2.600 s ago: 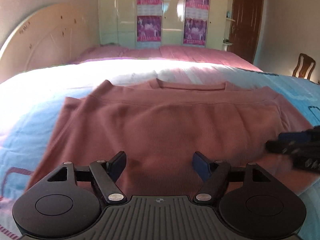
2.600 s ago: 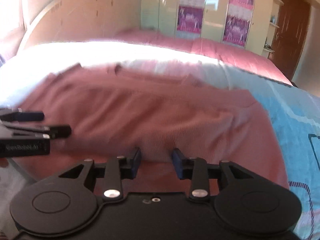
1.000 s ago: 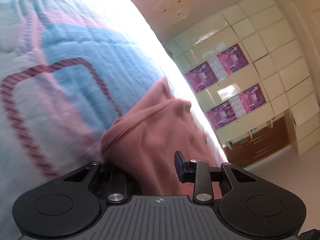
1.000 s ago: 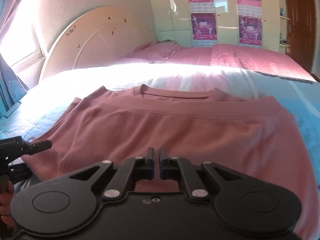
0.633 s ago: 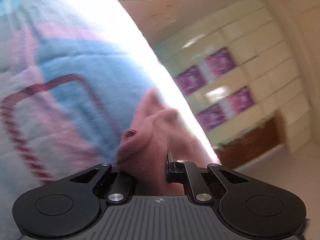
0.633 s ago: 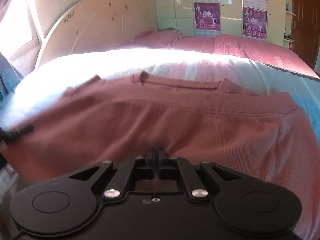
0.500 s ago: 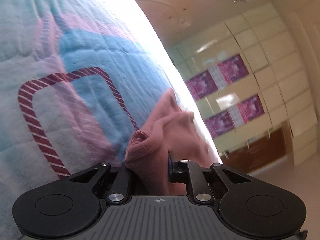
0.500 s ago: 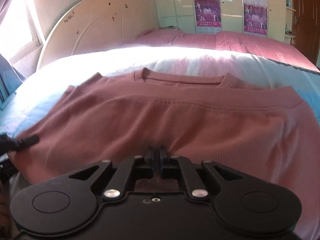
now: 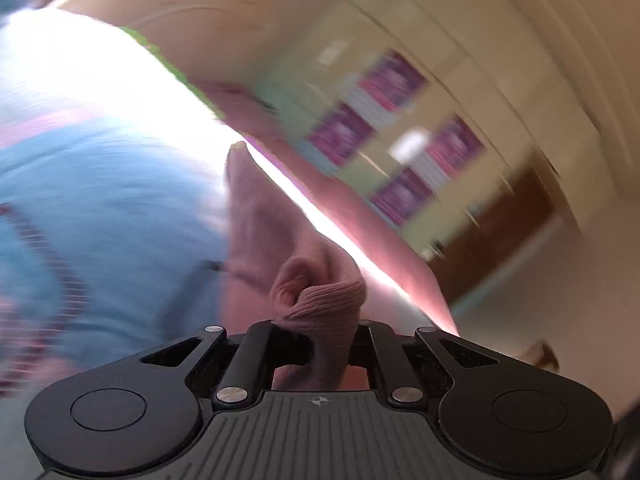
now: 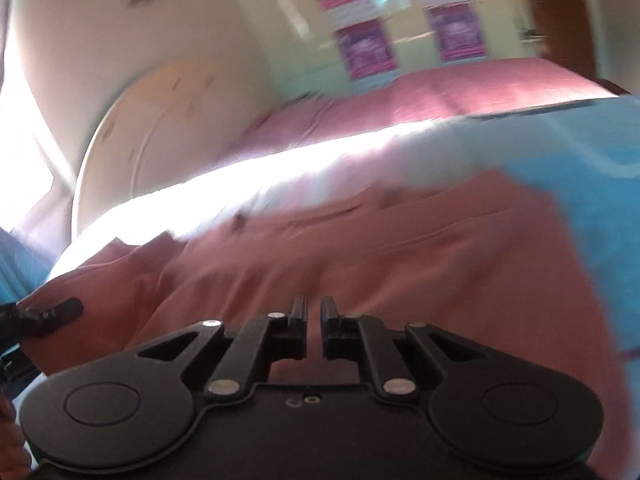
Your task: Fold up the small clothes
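Two grippers are pinching the near hem of one dusty-pink ribbed knit top (image 10: 400, 248), which is lying spread on the blue-and-pink patterned bed cover (image 10: 600, 168).

The left gripper (image 9: 316, 332) is clamping a bunched wad of hem; its jaws have just been closing and are now squeezed tight on the cloth. The right gripper (image 10: 313, 320) is nipping the hem edge, jaws nearly together with a thin layer between them, as far as the blur allows.

Judging the step: the near edge is being lifted for a fold toward the neckline at 12 o'clock. Doing it well is likely calling for both corners rising level and travelling together, the hem kept taut between them so no slack sags in the middle, then landing square on the shoulders.

The top is looking soft and stretchy. In the right view the left gripper is showing at 9 o'clock, with cloth ridging up toward it. Both views are smearing with motion.
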A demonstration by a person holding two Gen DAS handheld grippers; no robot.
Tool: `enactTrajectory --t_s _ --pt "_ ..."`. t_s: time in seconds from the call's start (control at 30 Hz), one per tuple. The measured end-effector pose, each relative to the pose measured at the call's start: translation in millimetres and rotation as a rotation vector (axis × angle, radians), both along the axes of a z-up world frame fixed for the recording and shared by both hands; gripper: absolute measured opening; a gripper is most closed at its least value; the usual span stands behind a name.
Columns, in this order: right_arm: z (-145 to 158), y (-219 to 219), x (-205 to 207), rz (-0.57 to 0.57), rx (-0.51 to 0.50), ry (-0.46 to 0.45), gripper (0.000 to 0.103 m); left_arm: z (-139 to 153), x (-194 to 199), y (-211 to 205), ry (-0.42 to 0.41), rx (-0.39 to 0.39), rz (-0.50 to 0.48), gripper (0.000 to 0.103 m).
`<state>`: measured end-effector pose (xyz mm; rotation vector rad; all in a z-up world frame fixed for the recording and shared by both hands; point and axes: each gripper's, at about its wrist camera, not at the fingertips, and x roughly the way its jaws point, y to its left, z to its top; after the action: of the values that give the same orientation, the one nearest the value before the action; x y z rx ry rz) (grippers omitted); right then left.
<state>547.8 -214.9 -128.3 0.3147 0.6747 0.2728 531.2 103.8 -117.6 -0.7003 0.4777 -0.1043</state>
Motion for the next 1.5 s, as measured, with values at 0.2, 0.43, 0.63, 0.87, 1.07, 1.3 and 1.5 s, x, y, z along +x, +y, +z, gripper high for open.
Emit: enactTrajectory --t_s 0.2,0.43,0.63,0.87,1.07,1.3,1.5 --pt "28 -92 -18 -0.166 0.079 -0.049 0.01 34 31 -137 -0.014 0.13 -0.255 0.008" --pt "22 -162 -31 -0.211 0.164 0.0 0.058 17 27 -272 0.197 0.357 -0.579 0.029" --pt "13 -169 -30 -0.095 0.243 0.029 0.035 64 10 -176 0.083 0.317 -0.401 0.033" --pt "-15 -134 -3 0.015 0.18 0.165 0.042 31 58 -118 0.194 0.419 -0.277 0.033" --pt "-24 -105 12 0.094 0.091 0.217 0.037 9 53 -103 0.221 0.36 -0.271 0.041" --pt "-1 -83 3 0.131 -0.088 0.125 0.009 6 62 -118 0.151 0.398 -0.295 0.041" --pt "11 -109 -16 0.076 -0.105 0.091 0.008 8 65 -150 0.184 0.491 -0.394 0.041"
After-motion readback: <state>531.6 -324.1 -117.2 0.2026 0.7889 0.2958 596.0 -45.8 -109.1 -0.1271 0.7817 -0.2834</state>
